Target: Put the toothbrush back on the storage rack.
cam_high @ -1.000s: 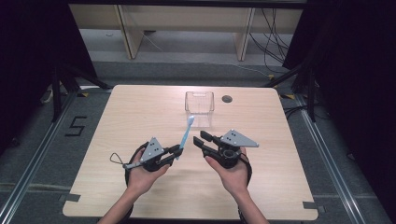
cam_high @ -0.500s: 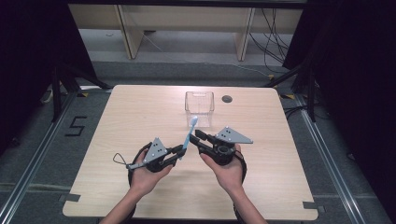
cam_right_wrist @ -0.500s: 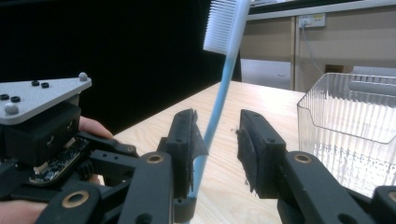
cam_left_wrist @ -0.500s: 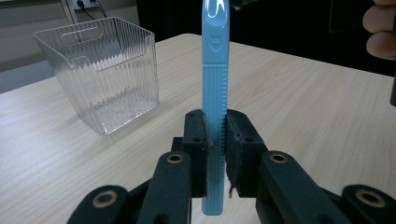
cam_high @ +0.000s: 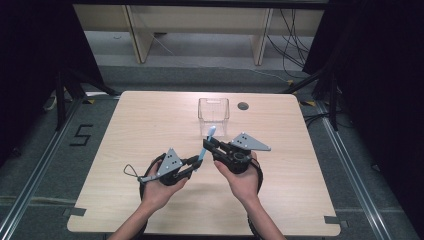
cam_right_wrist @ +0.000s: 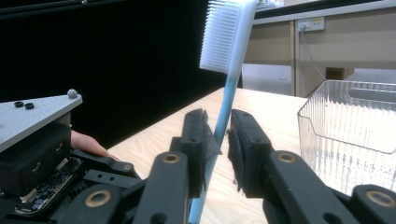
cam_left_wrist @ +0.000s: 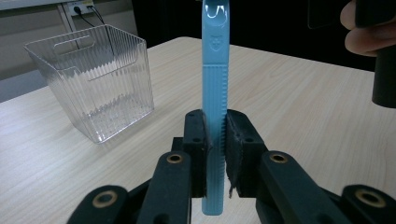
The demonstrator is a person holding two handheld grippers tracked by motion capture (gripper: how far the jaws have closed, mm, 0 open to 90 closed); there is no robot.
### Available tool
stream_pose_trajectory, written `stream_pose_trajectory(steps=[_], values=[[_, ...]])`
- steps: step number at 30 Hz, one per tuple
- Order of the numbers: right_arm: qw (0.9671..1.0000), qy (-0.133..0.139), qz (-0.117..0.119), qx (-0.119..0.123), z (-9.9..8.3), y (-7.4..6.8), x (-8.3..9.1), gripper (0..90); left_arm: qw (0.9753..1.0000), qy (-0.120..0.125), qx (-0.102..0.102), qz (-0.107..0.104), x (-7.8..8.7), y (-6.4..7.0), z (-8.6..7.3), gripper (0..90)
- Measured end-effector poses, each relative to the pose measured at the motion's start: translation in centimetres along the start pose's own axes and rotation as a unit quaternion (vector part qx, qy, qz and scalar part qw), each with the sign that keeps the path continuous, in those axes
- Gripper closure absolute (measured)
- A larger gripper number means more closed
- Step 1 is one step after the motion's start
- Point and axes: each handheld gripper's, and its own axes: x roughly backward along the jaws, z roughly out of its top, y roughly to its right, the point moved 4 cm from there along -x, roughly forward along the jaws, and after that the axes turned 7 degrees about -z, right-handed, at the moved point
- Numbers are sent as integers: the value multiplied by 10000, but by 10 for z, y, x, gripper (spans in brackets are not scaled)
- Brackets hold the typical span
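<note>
- Toothbrush (cam_left_wrist: 214,116) detail is split between the views: the left gripper view shows the flat, ribbed back of its pale blue handle, with the head cut off by the top edge, while the right gripper view shows the white bristles (cam_right_wrist: 223,35) side-on.
- In the high view the brush is a thin blue sliver (cam_high: 205,145) between the two tools, too small there to make out the bristles.
- Left gripper (cam_left_wrist: 215,140) — its black pads are closed on the lower handle, which stands upright and pokes out a little below them.
- Right gripper (cam_right_wrist: 223,140) has its jaws on either side of the same handle higher up; the left pad touches the shaft, but a slim gap shows on the other side, so I cannot tell whether it is clamped.
- Lower end of the handle is hidden behind the black linkage in the right gripper view.
- Clear plastic box (cam_high: 213,110) — ribbed walls, open top, a slot-shaped handle cut near the rim — stands on the bench (cam_high: 150,120) beyond the brush, well apart from it.
- Bench top is pale wood grain with rounded corners and a dark round grommet (cam_high: 243,106) just beside the box.
</note>
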Motion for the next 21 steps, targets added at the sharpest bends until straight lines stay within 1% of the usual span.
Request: stream_pose_trajectory(steps=[5, 7, 12, 16, 17, 18, 19, 20, 21], values=[[10000, 19, -37, 47, 0, 1, -1, 803, 10000, 26, -12, 36, 0, 0, 1, 786], [10000, 16, 11, -22, 0, 0, -1, 812, 10000, 46, -7, 45, 0, 0, 2, 786], [10000, 65, -13, -32, 1, -2, -1, 828, 9999, 82, -22, 79, 0, 1, 4, 786], [10000, 68, -11, -37, 1, -1, -1, 828, 9999, 96, -16, 96, 0, 1, 4, 786], [9999, 34, 0, -95, 1, -2, 0, 816, 9999, 107, -10, 104, 0, 1, 4, 786], [9999, 71, -39, -97, 0, -2, -1, 791, 9999, 127, 5, 116, -1, 1, 5, 786], [9999, 71, -39, -97, 0, -2, -1, 791, 9999, 127, 5, 116, -1, 1, 5, 786], [9999, 69, -137, -57, -1, -1, -1, 786, 9998, 143, 7, 119, -1, 2, 5, 786], [9999, 69, -137, -57, -1, -1, -1, 786, 9998, 193, -5, 100, -2, 1, 6, 786]])
